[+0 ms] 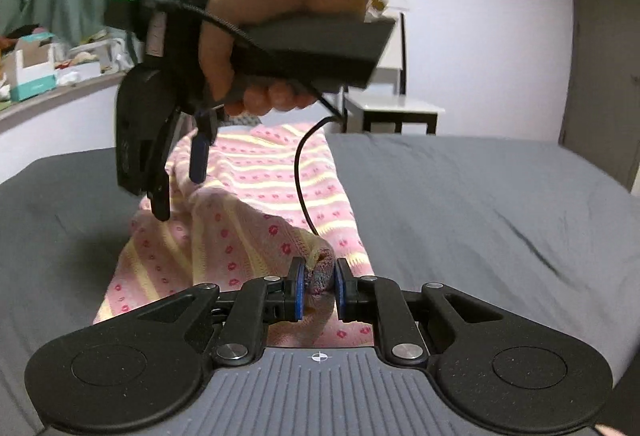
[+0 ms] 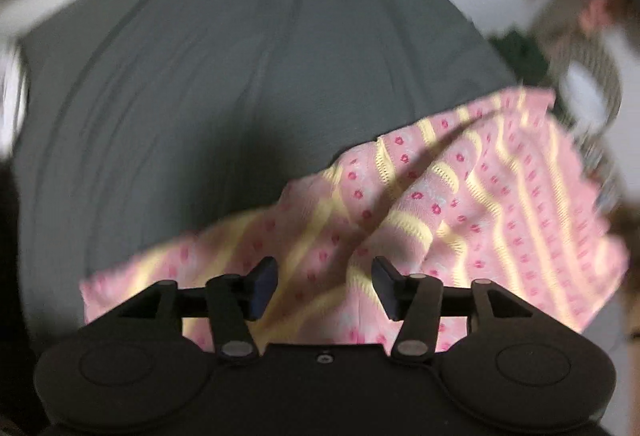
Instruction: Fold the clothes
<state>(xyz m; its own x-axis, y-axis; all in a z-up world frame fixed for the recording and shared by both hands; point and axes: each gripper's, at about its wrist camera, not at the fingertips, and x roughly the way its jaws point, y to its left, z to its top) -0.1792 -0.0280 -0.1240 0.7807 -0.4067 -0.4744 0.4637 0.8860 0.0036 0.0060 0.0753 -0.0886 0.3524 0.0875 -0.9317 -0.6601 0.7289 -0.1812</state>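
Left gripper (image 1: 317,286) pinching a bunched edge of the pink garment (image 1: 256,204) on the bed (image 1: 480,204) to carry a fold, right gripper (image 2: 325,288) spread above, ready to grab.

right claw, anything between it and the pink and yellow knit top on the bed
Nothing visible. The right claw hangs open just above the pink and yellow striped knit top, with only air between. Its black cable trails over the cloth, behind the fingers. The left claw already pinches a fold.
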